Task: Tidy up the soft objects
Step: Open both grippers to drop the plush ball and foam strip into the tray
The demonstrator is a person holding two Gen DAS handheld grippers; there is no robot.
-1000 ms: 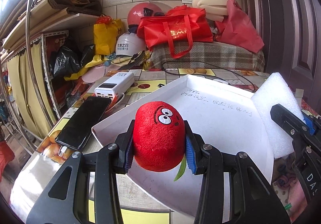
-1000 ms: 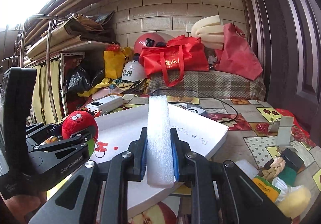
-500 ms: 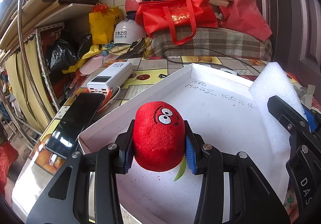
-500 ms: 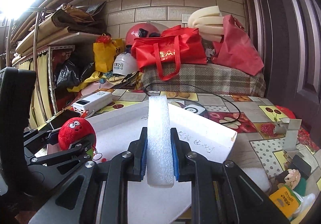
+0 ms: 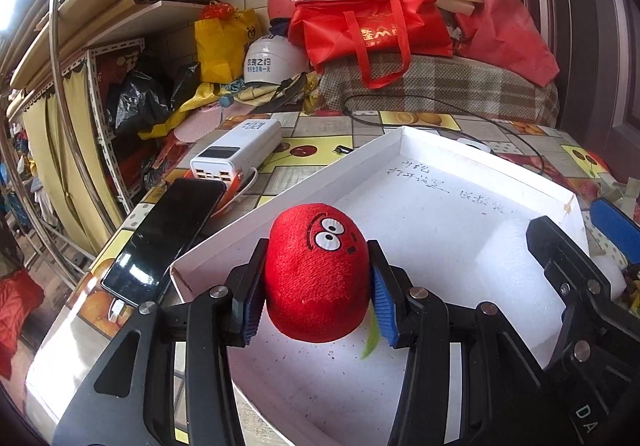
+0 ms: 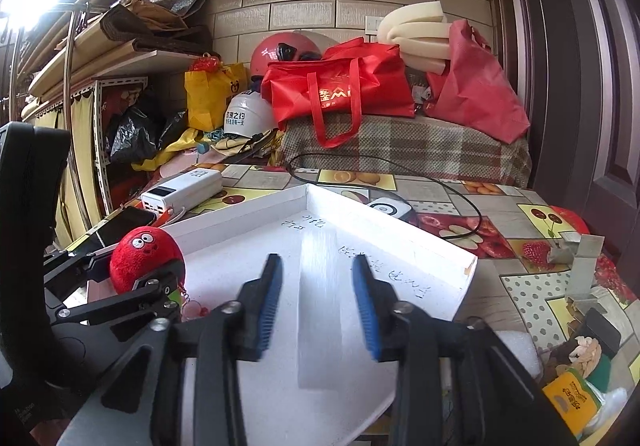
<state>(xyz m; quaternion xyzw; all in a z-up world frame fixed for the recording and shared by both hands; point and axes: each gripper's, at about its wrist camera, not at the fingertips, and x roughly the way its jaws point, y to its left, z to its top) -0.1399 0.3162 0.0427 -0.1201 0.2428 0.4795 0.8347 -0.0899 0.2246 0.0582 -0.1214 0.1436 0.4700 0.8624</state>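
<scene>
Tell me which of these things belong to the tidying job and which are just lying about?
Part of the job: red plush toy held in the left gripper; white foam block between the open right gripper; white tray.

Lying about: phone; power bank; helmets; red bag.

The right gripper (image 6: 317, 302) has let go of the white foam strip (image 6: 320, 298): a second ago its blue pads pinched the strip tight, and now they stand apart with a gap on each side. The strip, held upright before, now lies flat on the floor of the white tray (image 6: 432, 242). Both grippers have come down and forward over the tray, so the red plush toy (image 5: 316, 274) in the left gripper (image 5: 316, 288) now sits well inside the rim, close above the tray floor.
</scene>
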